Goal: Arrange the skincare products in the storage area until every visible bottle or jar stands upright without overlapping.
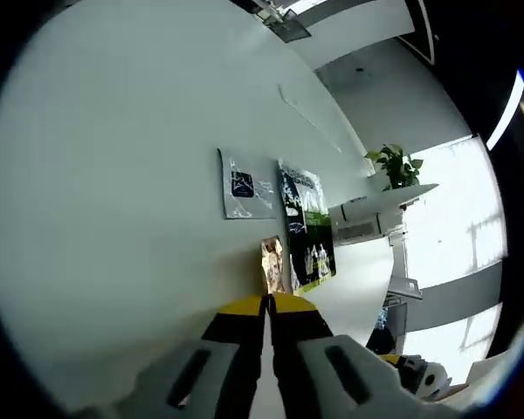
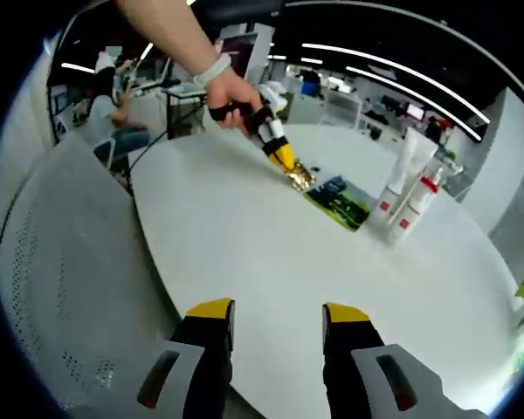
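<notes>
My left gripper [image 1: 266,302] is shut, its yellow tips pinching the near edge of a gold sachet [image 1: 272,264] that lies on the white round table [image 1: 113,218]. Beyond it lie a dark green sachet [image 1: 307,229] and a clear sachet with a dark print [image 1: 244,185]. In the right gripper view a hand holds that left gripper [image 2: 286,162] down on the gold sachet [image 2: 299,178], with the green sachet [image 2: 339,201] beside it. Two white tubes with red labels [image 2: 402,179] [image 2: 422,205] stand upright further right. My right gripper [image 2: 278,316] hovers open over the table's near edge, holding nothing.
A grey perforated chair back [image 2: 61,279] stands close at the left of the table [image 2: 244,253]. A potted plant [image 1: 396,166] sits beyond the table's far side. Desks and seated people fill the office behind.
</notes>
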The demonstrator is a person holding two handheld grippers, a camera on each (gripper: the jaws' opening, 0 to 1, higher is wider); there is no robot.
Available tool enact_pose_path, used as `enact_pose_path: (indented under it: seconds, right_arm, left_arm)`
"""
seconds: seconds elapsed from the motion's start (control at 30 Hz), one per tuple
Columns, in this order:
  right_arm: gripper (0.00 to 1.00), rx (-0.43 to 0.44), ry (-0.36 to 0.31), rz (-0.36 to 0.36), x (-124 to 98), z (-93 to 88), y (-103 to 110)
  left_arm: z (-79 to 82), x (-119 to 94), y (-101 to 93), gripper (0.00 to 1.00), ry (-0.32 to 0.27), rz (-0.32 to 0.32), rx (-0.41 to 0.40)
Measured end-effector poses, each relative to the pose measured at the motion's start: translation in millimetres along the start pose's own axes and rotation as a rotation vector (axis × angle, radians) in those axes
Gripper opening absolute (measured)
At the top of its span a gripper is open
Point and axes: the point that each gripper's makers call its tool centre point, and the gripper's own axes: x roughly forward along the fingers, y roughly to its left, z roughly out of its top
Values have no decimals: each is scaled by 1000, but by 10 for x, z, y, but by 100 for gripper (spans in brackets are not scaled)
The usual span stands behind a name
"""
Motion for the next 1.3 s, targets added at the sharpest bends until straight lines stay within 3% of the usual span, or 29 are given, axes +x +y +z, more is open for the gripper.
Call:
enact_pose_path:
  seconds: [0.43,0.73,1.03,1.17,1.3]
  right_arm:
    - [41,12,5,19,17,-12,35]
    - [41,22,-5,27,14,6,48]
    - [41,19,-2,29,12,7,51]
    - [41,21,-1,22,8,7,34]
    - [42,24,-9,19,3,22,21]
  left_arm:
    - [73,28,112,0,44,80,77]
    - [155,-67,218,3,55,120,24]
    - [196,-146,223,15,48,113,-40]
    - [271,-211,161,27,3,92,-78]
    - [314,-328,136,37,-39,86,-51]
